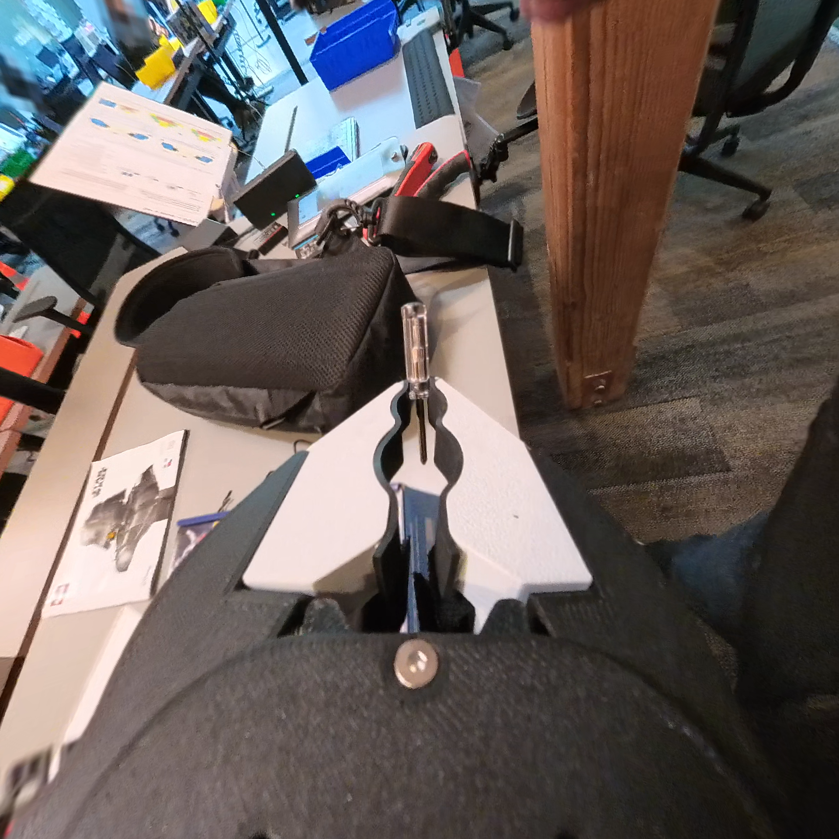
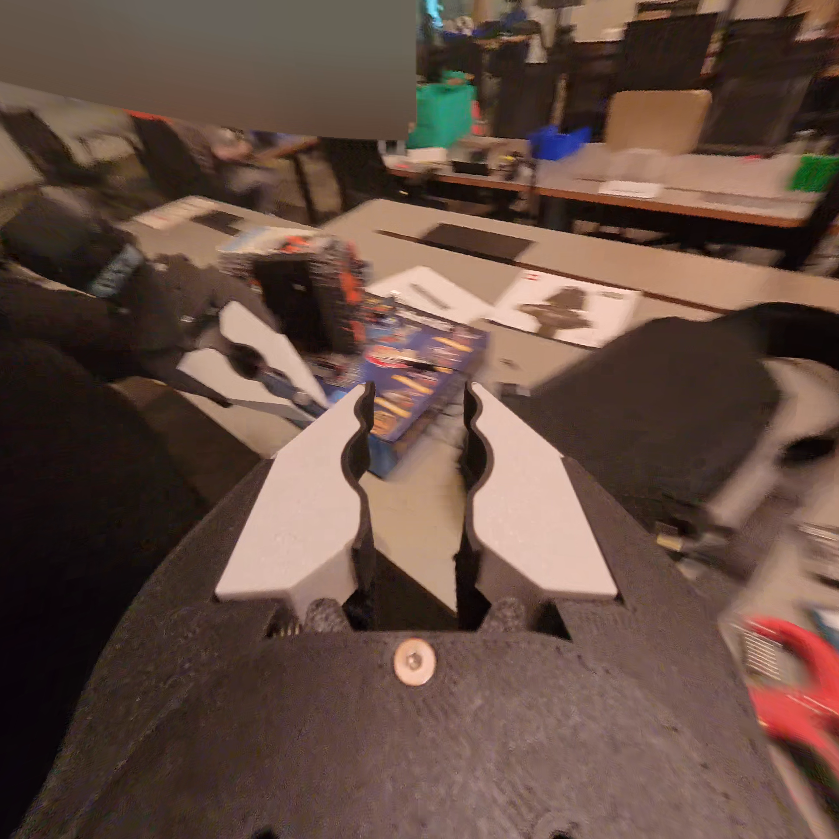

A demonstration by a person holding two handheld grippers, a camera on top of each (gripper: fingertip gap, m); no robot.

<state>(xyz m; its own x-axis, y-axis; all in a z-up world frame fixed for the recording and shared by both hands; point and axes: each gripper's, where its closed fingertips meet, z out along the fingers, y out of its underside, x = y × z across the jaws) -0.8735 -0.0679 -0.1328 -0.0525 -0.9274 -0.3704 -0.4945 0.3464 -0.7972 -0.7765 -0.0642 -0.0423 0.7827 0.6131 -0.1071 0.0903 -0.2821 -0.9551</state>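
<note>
Screwdriver (image 1: 417, 358) with a clear handle and thin dark shaft stands clamped between the white fingers (image 1: 495, 490) of our left gripper (image 1: 417, 395), its handle pointing away from us past the fingertips. Seen from our left wrist, the jaws are drawn tight on the tool just where handle meets shaft. Beyond it, a black bag (image 1: 268, 336) lies on the grey table (image 1: 54, 522), its strap (image 1: 445, 227) trailing toward the far edge. A black-and-white booklet (image 1: 122, 522) lies flat on the table to the left of our gripper, well apart from the bag. To the right, a wooden post (image 1: 613, 181) rises from the carpet (image 1: 703, 363), just beside the table edge. Farther back we see a black box with green lights (image 1: 274, 188) and a blue bin (image 1: 356, 43).

From our right wrist, much of the scene is blurred. Our right gripper (image 2: 420, 395) hovers above the table (image 2: 408, 508) with its white fingers (image 2: 308, 499) spread apart, nothing between them. Just ahead lies a blue printed box (image 2: 422, 367), tilted, with the left gripper (image 2: 313, 399) to its left, white fingers closed on a thin object we cannot make out here. Behind the box stands a black-and-orange object (image 2: 313, 290), too blurred to identify. The booklet (image 2: 567, 308) lies farther off to the right, and the bag (image 2: 658, 408) fills the right side. A red tool (image 2: 799, 708) shows at the lower right edge.
</note>
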